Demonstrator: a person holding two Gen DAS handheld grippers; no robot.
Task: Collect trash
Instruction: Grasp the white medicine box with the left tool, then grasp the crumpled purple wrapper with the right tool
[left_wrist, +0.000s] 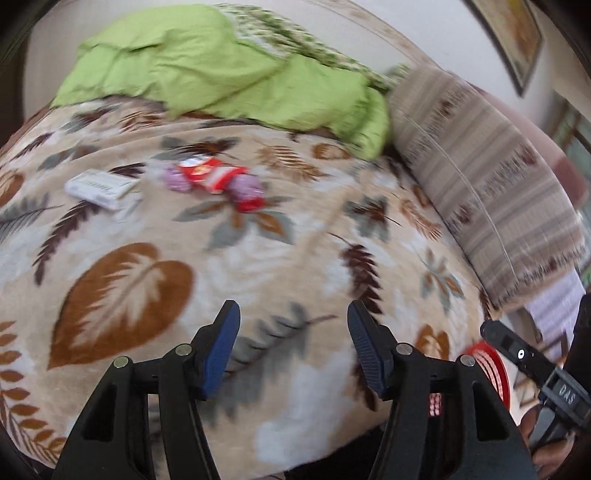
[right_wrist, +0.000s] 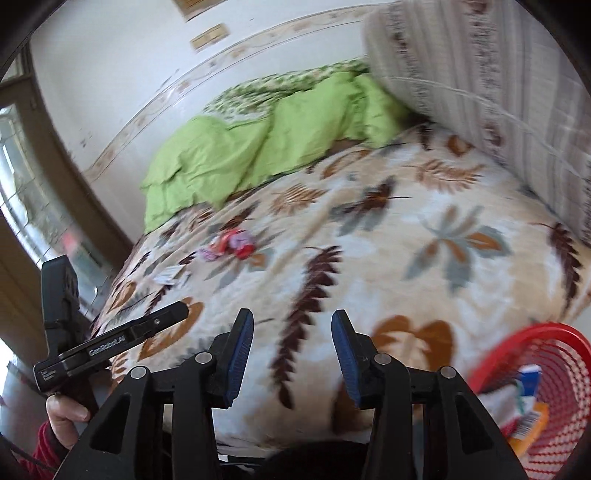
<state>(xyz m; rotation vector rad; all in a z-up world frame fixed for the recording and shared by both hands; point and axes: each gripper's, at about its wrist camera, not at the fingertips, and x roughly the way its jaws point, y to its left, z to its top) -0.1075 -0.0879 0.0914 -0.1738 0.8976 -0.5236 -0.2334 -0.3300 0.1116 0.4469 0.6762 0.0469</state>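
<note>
Both the left gripper and right gripper hover wide open, empty, over the leaf-patterned beige blanket; red-and-white crumpled wrappers lie beyond. Only the right view reveals packets inside the red mesh basket.

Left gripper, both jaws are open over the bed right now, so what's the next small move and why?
Probably reach the left gripper forward toward the red snack wrapper on the leaf-print blanket. Its jaws are open and empty, the wrapper lies loose well ahead, and the red basket beside the bed already holds other trash.
</note>
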